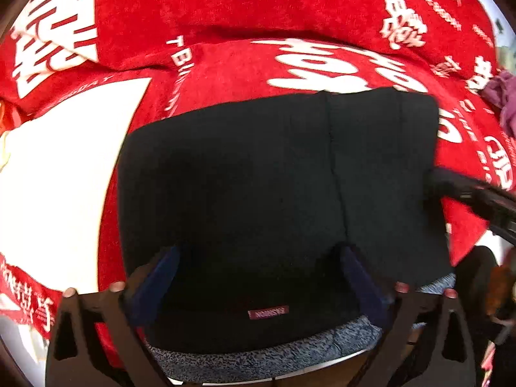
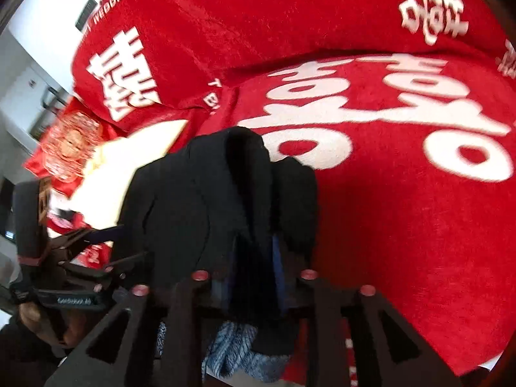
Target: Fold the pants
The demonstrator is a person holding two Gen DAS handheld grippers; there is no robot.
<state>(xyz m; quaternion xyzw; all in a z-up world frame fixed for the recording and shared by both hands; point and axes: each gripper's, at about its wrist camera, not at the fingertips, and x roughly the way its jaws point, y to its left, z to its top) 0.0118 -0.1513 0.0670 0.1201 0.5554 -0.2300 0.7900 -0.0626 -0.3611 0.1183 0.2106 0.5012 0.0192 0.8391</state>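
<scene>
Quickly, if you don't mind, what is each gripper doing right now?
Left gripper: open, jaws wide over the black pants.
Right gripper: shut on a bunched fold of the pants.

Black pants (image 1: 258, 177) folded flat; waistband near

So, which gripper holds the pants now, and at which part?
The right gripper pinches a bunched edge of the pants. The left gripper is open, holding nothing.

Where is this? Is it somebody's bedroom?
Probably a bedroom, though I can't be sure. The black pants lie on a soft red blanket with big white wedding characters, which looks like bedding. At the left edge of the right wrist view there are pale indoor walls.
</scene>
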